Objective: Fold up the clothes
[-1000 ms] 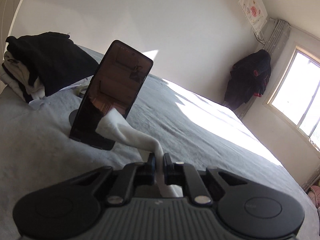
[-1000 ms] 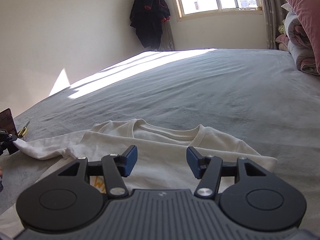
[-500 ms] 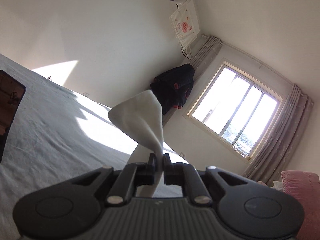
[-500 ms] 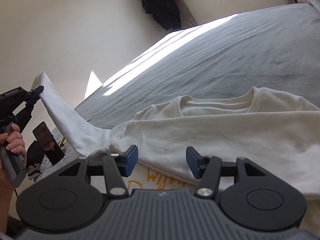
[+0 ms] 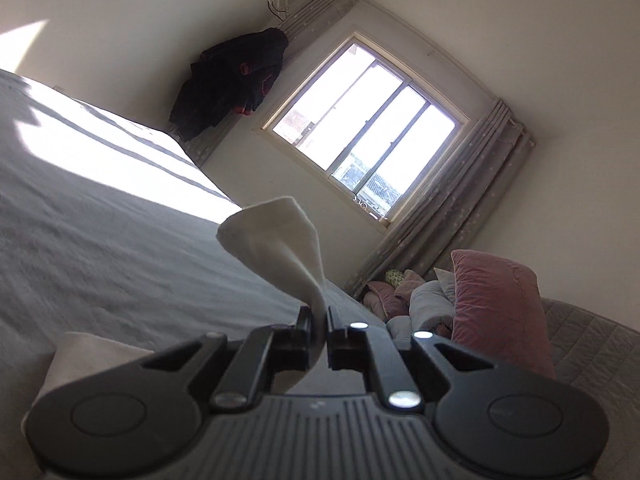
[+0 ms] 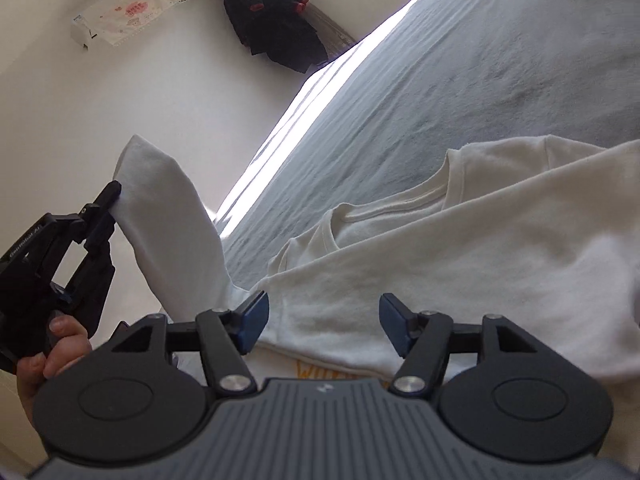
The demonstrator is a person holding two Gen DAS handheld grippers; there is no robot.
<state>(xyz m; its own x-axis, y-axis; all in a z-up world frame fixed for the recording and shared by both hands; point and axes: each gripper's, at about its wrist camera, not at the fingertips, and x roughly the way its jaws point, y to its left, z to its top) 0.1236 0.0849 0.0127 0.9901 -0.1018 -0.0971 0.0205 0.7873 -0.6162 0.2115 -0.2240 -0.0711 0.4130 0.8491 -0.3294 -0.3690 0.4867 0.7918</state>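
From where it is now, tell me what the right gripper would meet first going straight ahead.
Probably the white shirt: its folded body lies just ahead of the right gripper, whose open jaws are widening with nothing gripped. Beyond is bare grey bed; depth is uncertain.

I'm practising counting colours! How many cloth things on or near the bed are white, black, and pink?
White: 1, the cream cotton T-shirt lying on the grey bed
Black: 1, the dark jacket hanging by the window
Pink: 1, the velvet pillow; further pink bedding behind it is too jumbled to count
Total: 3
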